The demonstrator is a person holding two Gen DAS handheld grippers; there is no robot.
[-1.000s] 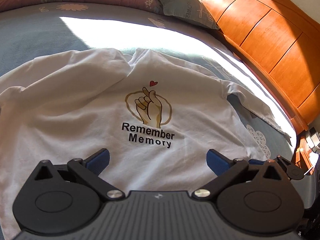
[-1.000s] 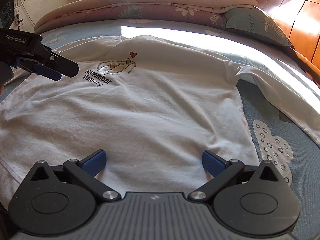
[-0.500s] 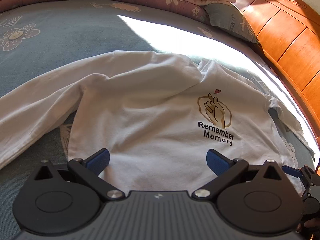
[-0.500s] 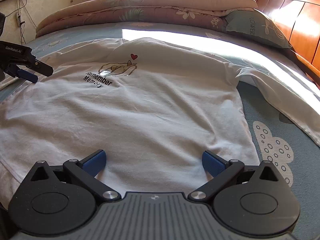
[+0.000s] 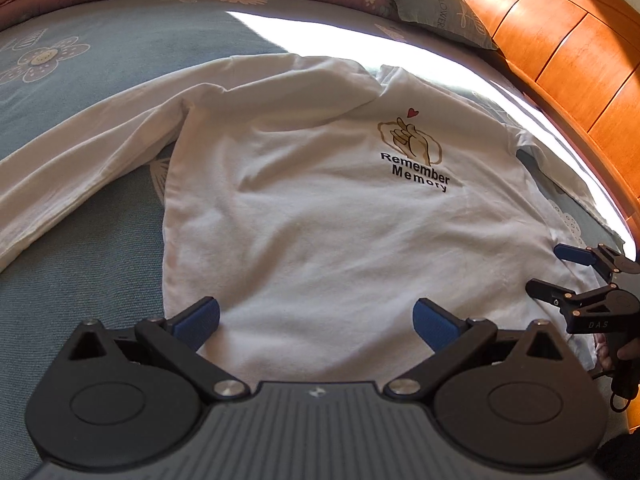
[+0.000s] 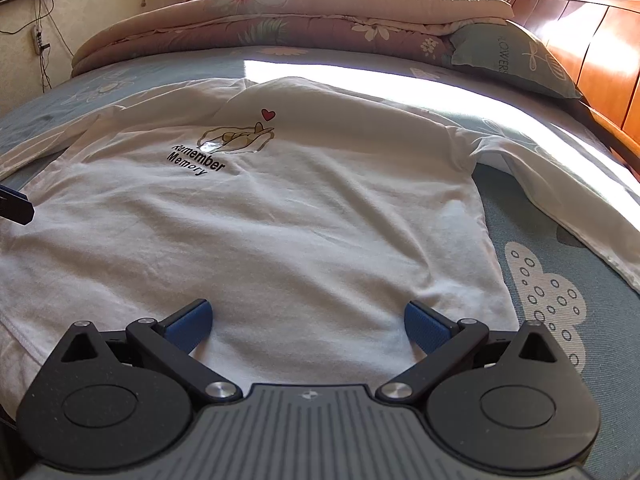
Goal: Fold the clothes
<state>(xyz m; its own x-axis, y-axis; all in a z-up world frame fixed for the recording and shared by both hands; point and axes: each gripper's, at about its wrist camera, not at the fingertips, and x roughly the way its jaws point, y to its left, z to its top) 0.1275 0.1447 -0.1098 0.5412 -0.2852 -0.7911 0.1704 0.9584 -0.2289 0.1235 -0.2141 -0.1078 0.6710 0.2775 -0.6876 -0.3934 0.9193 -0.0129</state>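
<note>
Shirt (image 5: pixel 320 216) lies flat, print up, on the bed (image 5: pixel 80 264), sleeves out, ready to fold. My left claw (image 5: pixel 316 316) and right claw (image 6: pixel 308 320) hover over the hem, both spread, holding nothing.

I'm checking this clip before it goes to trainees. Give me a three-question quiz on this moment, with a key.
1. True or false: the shirt lies print side up on the bed.
2. Which state fits both the left hand-held gripper and the right hand-held gripper? A. open, holding nothing; B. shut on a sleeve; C. shut on the hem.
3. Fill in: in the right wrist view, the pillow leans by the wooden ____.

Key: 1 true; 2 A; 3 headboard.
</note>
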